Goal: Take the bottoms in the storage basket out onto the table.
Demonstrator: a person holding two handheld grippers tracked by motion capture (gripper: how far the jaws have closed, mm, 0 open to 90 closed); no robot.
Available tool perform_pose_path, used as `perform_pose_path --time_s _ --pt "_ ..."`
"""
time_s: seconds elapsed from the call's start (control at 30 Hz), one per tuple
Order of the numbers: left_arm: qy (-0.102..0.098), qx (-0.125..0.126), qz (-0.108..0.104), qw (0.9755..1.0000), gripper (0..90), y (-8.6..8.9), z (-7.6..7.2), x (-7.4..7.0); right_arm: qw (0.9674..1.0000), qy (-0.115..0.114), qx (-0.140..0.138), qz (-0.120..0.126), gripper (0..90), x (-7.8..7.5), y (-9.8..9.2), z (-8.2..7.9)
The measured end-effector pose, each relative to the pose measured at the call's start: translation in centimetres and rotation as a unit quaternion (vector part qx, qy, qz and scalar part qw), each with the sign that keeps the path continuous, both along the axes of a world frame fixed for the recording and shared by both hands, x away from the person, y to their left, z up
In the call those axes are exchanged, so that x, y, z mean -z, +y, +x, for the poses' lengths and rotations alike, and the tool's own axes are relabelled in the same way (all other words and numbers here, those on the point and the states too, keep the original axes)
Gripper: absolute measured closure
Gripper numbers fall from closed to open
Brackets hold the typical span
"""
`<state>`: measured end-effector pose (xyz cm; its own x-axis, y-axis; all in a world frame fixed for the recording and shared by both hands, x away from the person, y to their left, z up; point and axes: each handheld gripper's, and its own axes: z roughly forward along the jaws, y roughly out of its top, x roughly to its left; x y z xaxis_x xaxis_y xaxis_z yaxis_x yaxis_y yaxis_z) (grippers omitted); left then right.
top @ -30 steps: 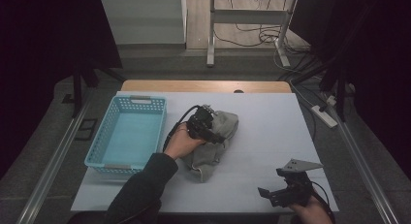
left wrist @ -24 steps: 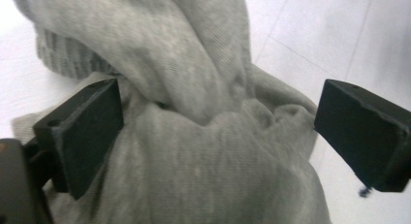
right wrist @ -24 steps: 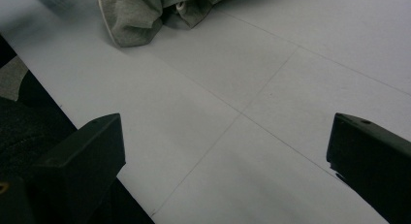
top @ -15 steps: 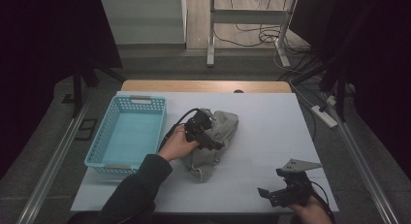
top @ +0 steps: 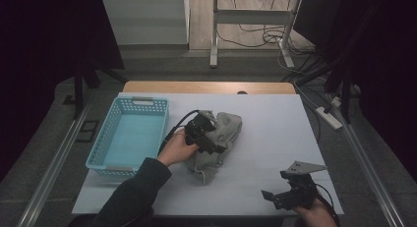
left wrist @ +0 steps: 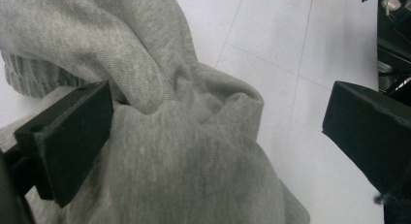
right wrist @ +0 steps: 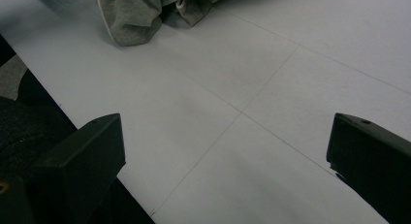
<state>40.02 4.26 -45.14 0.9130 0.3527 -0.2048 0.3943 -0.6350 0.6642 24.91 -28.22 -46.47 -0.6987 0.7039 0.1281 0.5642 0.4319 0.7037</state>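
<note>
1. While the grey cloth (top: 216, 138) lay bunched up in the middle of the frame on the white bench (top: 275, 138), the left gripper (top: 209, 136) sat right on top of it.
2. Its jaws had just been opening and stood wide, with a fold of cloth between them; one jaw touched the cloth, but they did not squeeze it.
3. The right gripper (top: 275, 197) waited at the lower right of the frame, well apart from the cloth, its jaws wide with nothing between them.
4. A blue basket (top: 105, 156) stood just left of the cloth.
5. The cloth looked soft, light and floppy, so it would likely sag and not break.
6. A thick fold or the ribbed edge (left wrist: 29, 81) seemed the best place to pinch.
7. No words or labels could be read.
</note>
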Motion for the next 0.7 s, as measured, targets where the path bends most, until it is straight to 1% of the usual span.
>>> perform_pose_path --time_s 0.03,0.07,0.1,0.17,0.43,0.7 --pt "0.001 -0.002 -0.002 1.0000 0.0 0.0 -0.1 0.0 1.0000 0.000 0.000 0.000 0.5 0.0 0.0 0.0" --pt "0.000 0.000 -0.009 1.0000 0.0 0.1 -0.3 -0.1 1.0000 0.000 0.000 0.000 0.5 0.0 0.0 0.0" --pt "0.000 0.000 -0.009 1.0000 0.0 0.1 -0.3 -0.1 1.0000 0.000 0.000 0.000 0.5 0.0 0.0 0.0" --pt "-0.007 0.001 -0.016 0.9999 0.0 0.2 -0.6 -0.2 1.0000 0.000 0.001 0.000 0.5 0.0 0.0 0.0" --pt "-0.012 -0.002 -0.013 0.9998 0.0 0.3 -1.0 -0.1 1.0000 -0.002 0.001 0.001 0.5 0.0 -0.1 0.0" --pt "-0.013 -0.010 -0.021 0.9997 0.0 0.7 -1.4 -0.4 1.0000 -0.005 0.000 0.002 0.5 -0.1 -0.1 -0.1"
